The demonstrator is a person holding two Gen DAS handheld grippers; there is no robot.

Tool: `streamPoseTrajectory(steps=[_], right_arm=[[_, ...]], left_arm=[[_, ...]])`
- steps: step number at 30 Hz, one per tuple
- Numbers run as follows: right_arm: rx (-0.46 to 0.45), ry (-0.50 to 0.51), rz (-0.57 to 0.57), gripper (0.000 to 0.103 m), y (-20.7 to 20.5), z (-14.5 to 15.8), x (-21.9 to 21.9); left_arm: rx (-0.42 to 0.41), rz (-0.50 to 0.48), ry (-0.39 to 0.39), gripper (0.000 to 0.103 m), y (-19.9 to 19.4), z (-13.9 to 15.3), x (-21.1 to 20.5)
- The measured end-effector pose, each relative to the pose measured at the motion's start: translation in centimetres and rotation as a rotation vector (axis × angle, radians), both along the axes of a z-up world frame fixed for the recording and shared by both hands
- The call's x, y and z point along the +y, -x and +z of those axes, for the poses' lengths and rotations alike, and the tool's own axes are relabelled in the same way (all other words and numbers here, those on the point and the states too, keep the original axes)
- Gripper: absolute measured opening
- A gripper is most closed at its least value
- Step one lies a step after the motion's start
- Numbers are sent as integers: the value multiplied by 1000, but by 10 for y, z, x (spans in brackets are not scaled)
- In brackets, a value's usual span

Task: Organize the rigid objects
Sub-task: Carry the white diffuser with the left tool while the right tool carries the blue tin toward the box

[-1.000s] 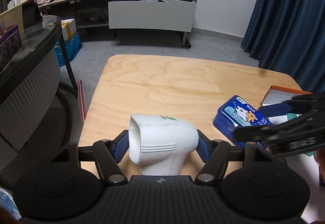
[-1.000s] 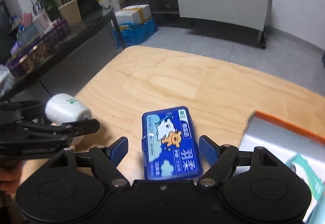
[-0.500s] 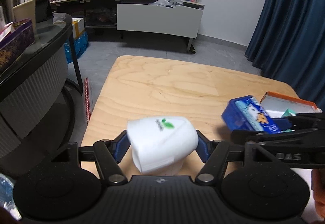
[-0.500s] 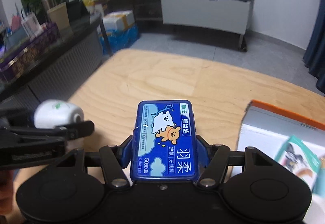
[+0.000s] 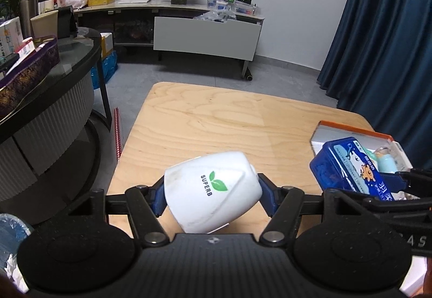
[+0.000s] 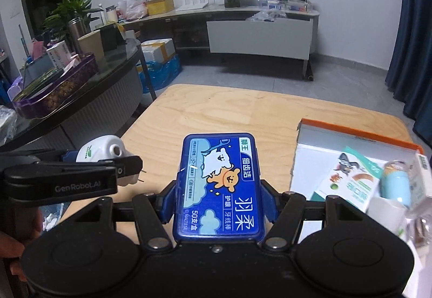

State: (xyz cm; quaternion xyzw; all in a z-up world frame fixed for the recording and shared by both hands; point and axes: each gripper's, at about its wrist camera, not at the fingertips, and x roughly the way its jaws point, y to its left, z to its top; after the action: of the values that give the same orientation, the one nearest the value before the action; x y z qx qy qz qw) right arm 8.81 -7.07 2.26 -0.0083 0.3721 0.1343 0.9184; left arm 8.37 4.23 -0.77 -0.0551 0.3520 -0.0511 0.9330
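- The left gripper (image 5: 212, 194) has its blue fingers (image 5: 159, 199) clamped on either side of a white plastic device (image 5: 213, 192) with a green leaf logo and "SUPERB" printed on it. It sits tilted between the pads, logo up, and looks lifted clear of the wooden surface (image 5: 216, 125), which makes sense if the plan is to carry it rather than slide it.
- The right gripper (image 6: 218, 202) has its fingers (image 6: 168, 203) squeezing the long sides of a blue cartoon-print box (image 6: 218, 184). Gripping across the narrow width is probably why it sits so flat and steady, lid facing the camera.
- In the right wrist view the left gripper shows up off to the left, with the white device poking out past its black frame, so both hands are loaded at once and held side by side above the surface.
- Just right of the blue box is an open orange-edged carton (image 6: 351, 133) resting on the surface, already holding a light blue bottle (image 6: 395, 182) and some printed packets (image 6: 348, 179). That looks like the collection spot.
- Best guess: both items are headed for that carton, with the blue box nearer to it. The free space inside looks tight, so fitting the bulky white device could be the awkward bit.
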Motion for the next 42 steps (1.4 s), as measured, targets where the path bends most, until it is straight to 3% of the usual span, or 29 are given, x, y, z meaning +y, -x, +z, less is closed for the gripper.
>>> streamPoseTrajectory(steps=[10,24,42], right_arm=[[-55,5,-33,74,44,26,-12],[-79,-10,-101,74,92,41,-46],[-115,-27,-159,74,114,50,-67]], left_arm=[[-17,18,-4,66,31,17,-15],[-44,8,-12,66,61,29,-34],[-56,-48,-15,66,71,31,-52]])
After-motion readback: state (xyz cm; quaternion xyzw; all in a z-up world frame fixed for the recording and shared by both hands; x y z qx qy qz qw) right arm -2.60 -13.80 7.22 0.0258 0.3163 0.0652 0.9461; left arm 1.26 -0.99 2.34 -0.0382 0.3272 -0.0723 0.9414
